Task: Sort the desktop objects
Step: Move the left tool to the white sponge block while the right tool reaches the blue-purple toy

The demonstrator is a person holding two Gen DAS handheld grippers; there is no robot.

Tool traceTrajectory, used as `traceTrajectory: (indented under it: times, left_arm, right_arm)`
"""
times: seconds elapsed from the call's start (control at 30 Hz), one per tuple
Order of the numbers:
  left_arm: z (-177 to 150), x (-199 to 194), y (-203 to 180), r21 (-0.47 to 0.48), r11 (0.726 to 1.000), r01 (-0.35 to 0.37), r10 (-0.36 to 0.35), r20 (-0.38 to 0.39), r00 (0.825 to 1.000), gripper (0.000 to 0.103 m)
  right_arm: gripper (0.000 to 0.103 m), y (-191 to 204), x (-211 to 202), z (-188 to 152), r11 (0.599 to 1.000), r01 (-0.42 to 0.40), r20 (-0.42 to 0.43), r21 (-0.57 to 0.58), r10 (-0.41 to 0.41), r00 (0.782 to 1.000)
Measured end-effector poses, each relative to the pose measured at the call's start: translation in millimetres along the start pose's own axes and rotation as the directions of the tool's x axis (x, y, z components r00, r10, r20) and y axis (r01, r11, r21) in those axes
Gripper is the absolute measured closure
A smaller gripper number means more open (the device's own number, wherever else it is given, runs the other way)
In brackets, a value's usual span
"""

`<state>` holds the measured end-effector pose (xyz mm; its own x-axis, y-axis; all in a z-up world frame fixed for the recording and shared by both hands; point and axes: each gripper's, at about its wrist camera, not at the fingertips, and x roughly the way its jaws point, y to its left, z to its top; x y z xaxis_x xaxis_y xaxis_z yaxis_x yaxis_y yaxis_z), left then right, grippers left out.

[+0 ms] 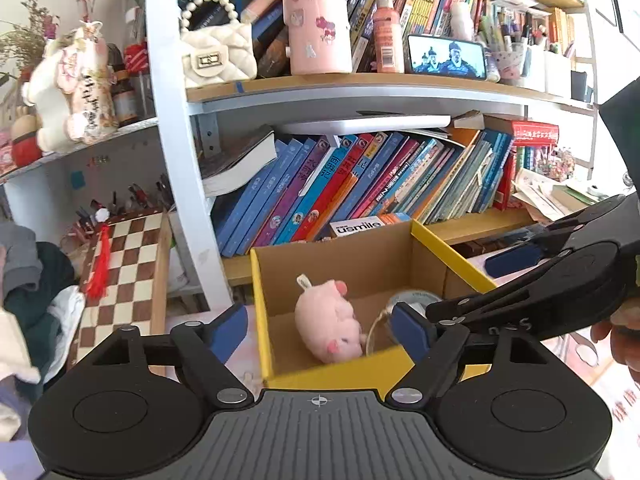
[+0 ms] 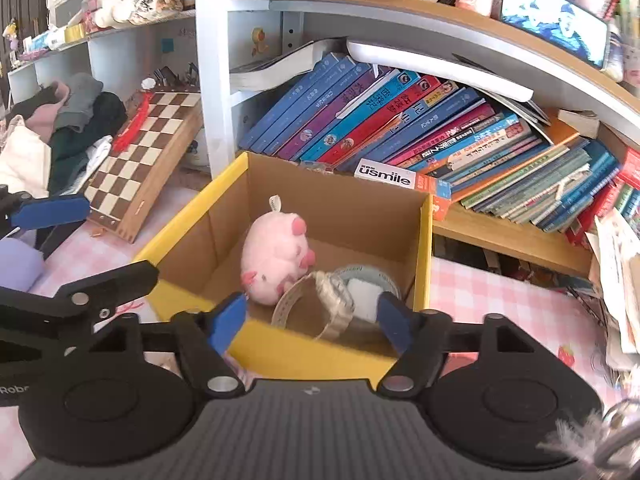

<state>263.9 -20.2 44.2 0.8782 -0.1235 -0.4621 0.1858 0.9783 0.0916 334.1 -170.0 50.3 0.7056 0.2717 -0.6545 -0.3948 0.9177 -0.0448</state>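
Plush pig (image 2: 276, 258) in cardboard box (image 2: 192, 216)

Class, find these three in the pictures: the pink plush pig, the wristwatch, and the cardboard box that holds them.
pink plush pig (image 2: 276, 258): right wrist view, middle of its body.
wristwatch (image 2: 335, 300): right wrist view, on the watch case.
cardboard box (image 2: 304, 350): right wrist view, yellow near wall.

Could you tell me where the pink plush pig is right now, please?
The pink plush pig lies inside the yellow-rimmed cardboard box, centre of both wrist views, just left of the wristwatch.
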Motion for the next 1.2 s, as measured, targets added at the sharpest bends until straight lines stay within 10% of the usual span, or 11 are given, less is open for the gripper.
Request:
traceTrajectory:
  times: [0.63,1.2]
  left_arm:
    - [-114,-84,3,0.012,0.999,0.049,-0.046,-0.188,0.981,0.012]
    - [-155,-71,-31,0.065,0.99,0.122,-0.101,-0.265,0.959,0.027]
  right_arm:
    - [0.018,58,-60,-122,0.998,-0.008,-0.119,0.063,0.016,0.993]
    - [0.019,75,-50,-135,0.998,-0.033,-0.154,0.05,0.041,0.987]
